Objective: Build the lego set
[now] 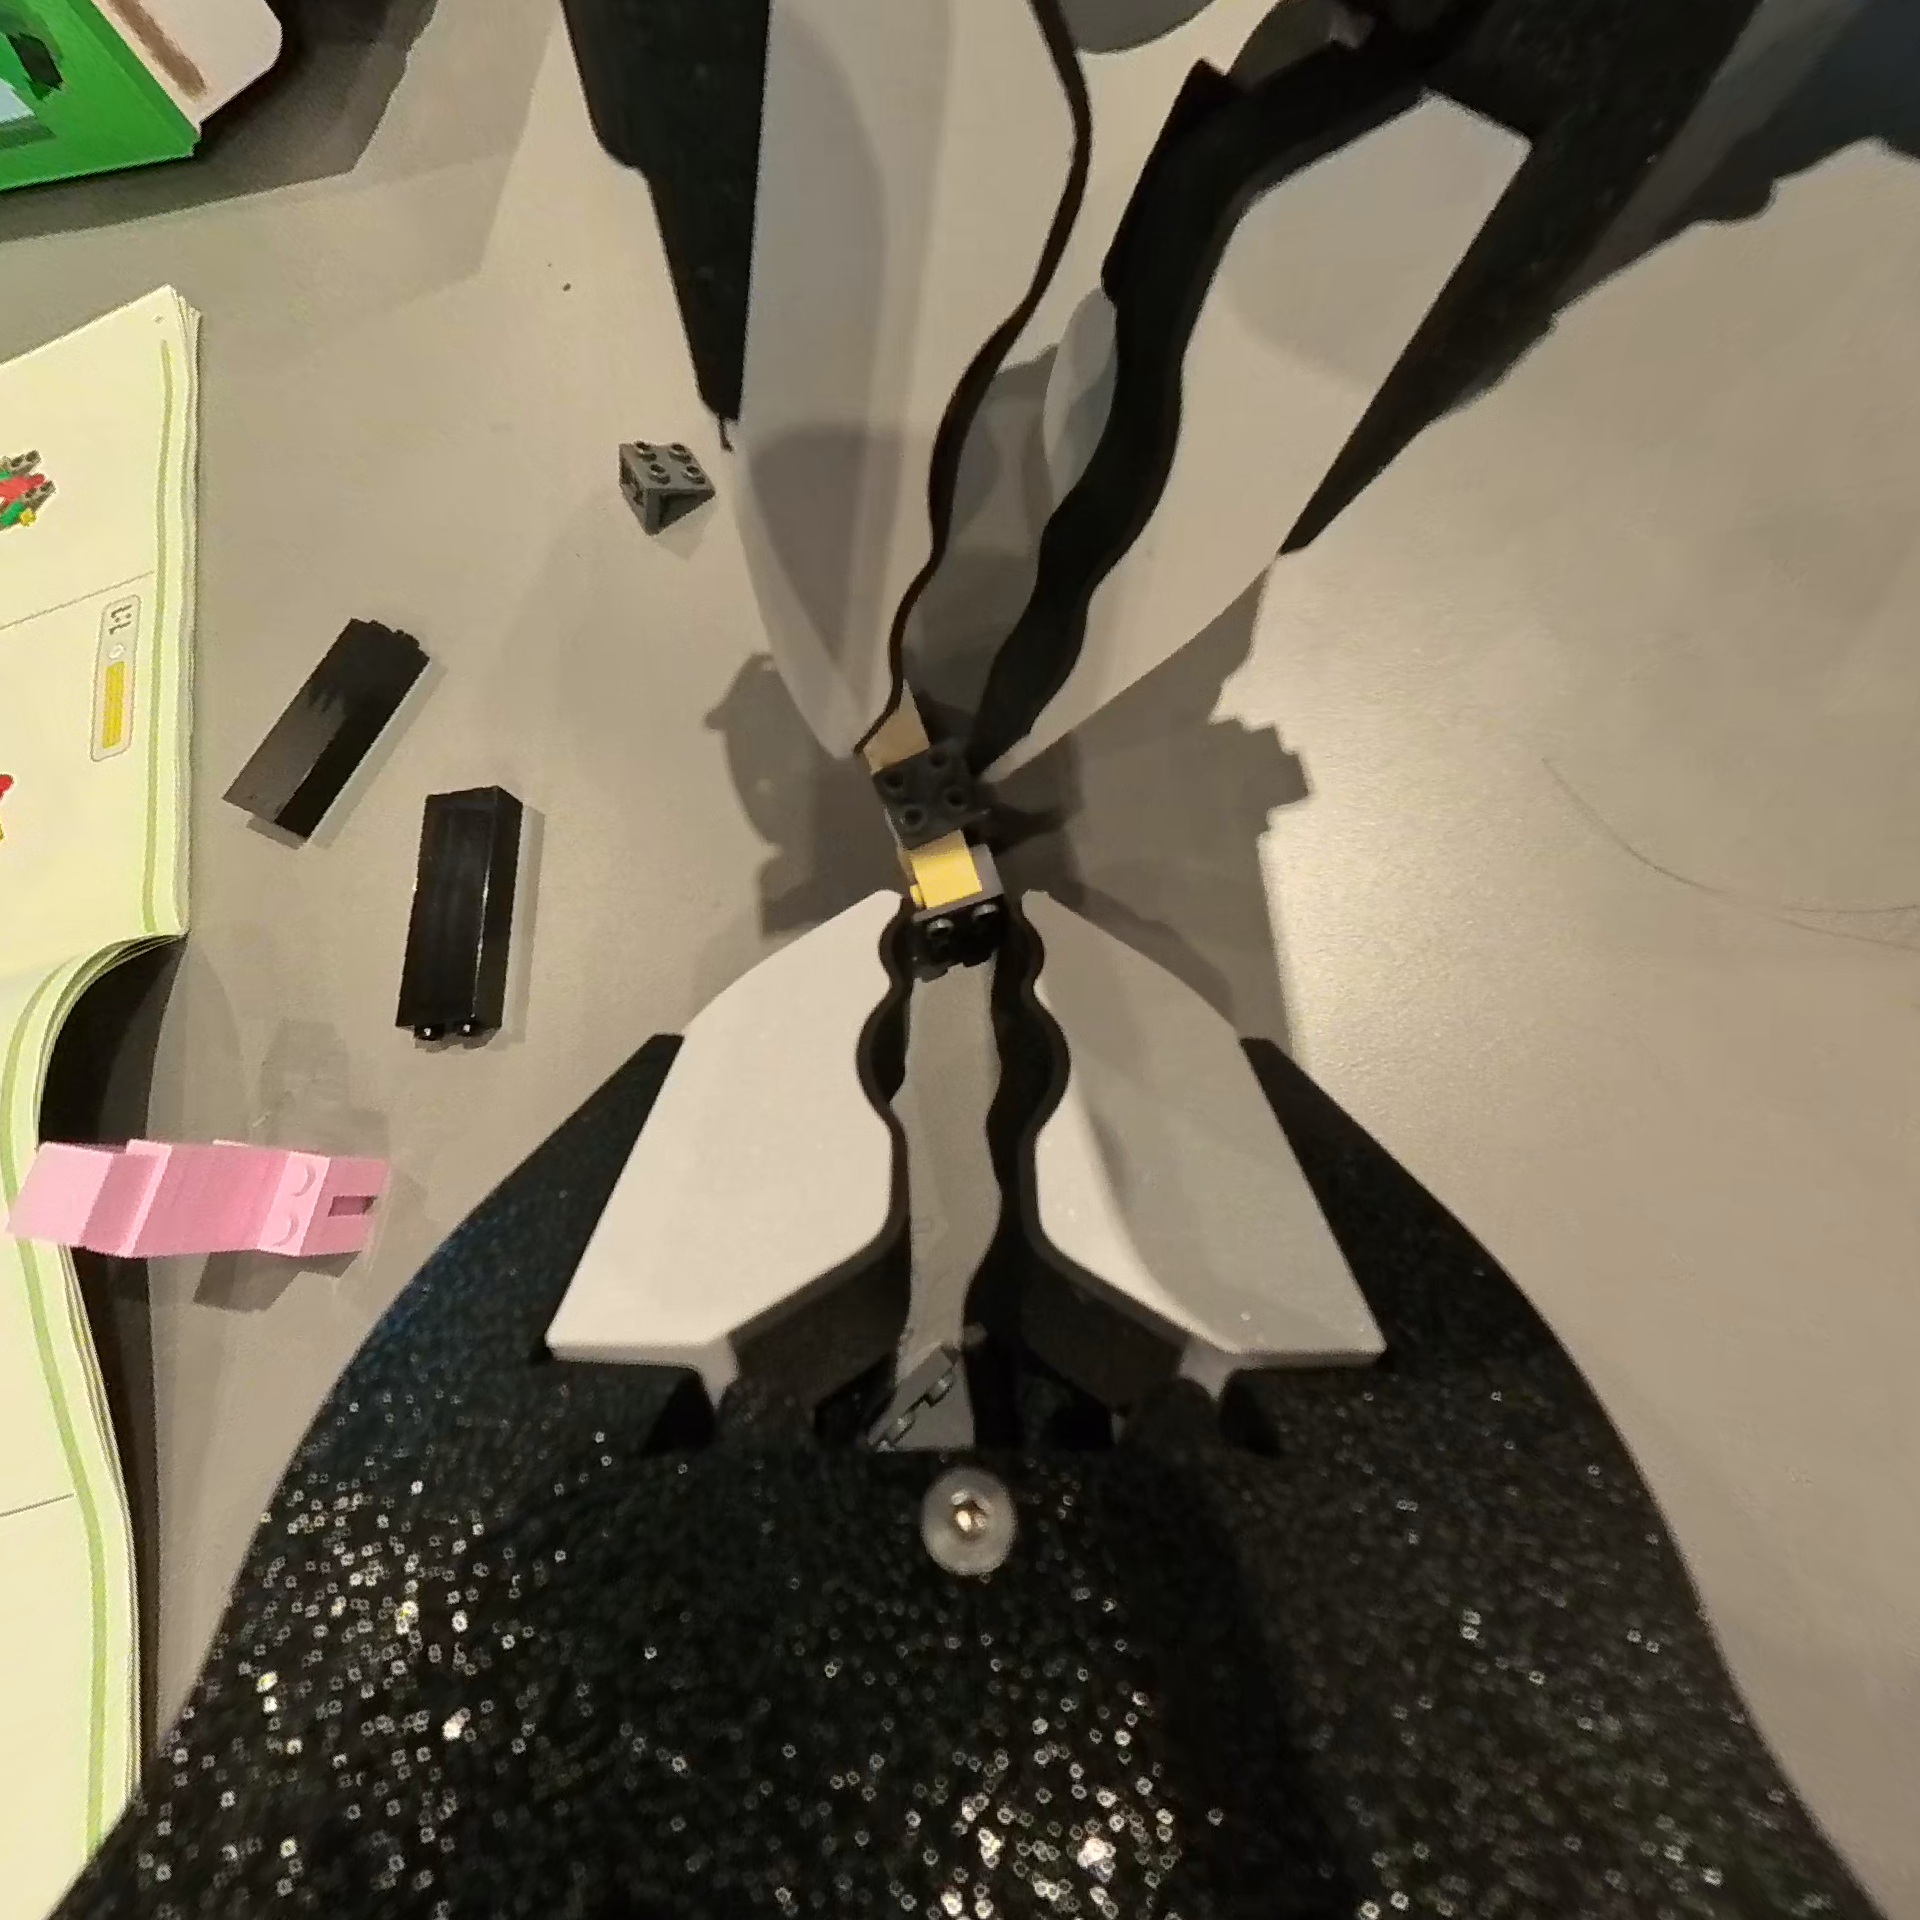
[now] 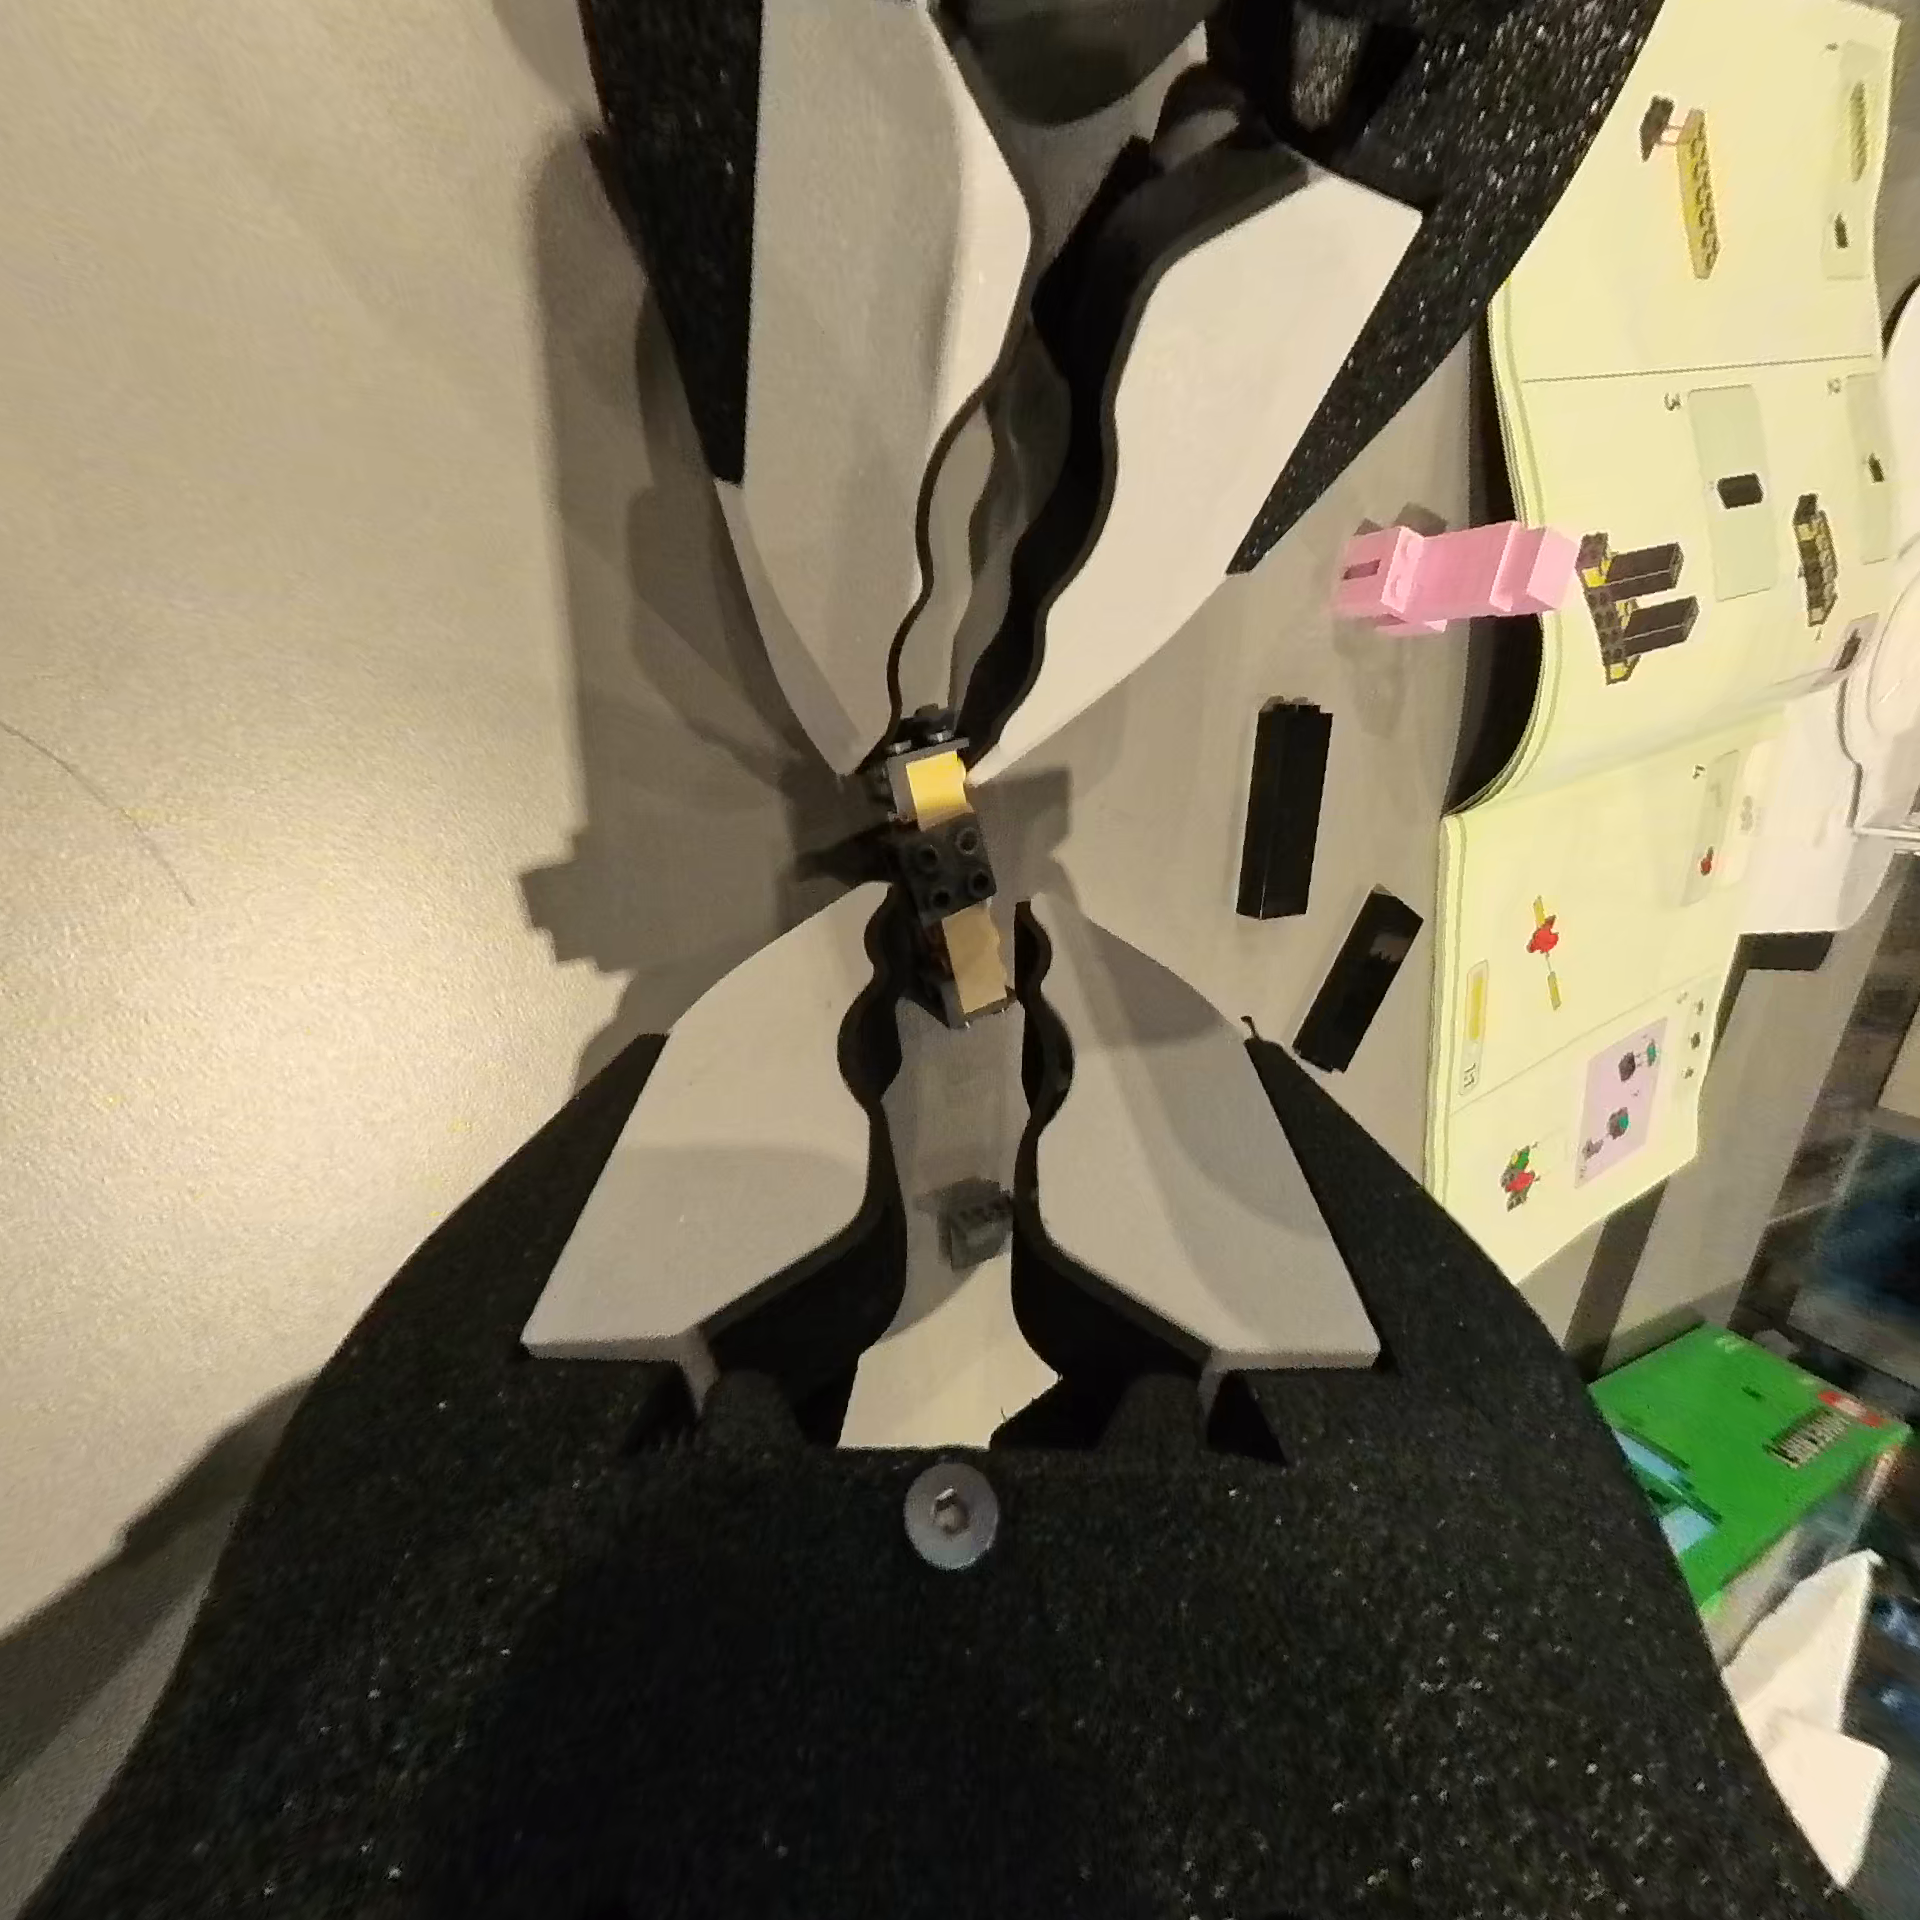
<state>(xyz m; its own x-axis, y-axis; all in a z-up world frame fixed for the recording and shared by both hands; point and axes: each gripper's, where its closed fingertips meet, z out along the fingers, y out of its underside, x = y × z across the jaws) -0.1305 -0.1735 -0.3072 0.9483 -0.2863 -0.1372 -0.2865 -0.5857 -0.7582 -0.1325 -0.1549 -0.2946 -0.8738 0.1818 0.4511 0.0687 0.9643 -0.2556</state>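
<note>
Fingertips of both grippers meet over the grey table (image 1: 1558, 935), each pair closed on one end of a small lego assembly (image 1: 940, 852) — black studded plate, tan piece, dark brick. Left gripper (image 1: 956, 940) pinches the dark brick end; right gripper (image 2: 961, 961) clamps the tan-and-black end. Off to the left fingers' left side lie two long black bricks (image 1: 468, 914), a pink lego figure (image 1: 208, 1210) and an open instruction booklet (image 1: 94, 675) — a small grey bracket (image 1: 665, 483) sits beyond them.
</note>
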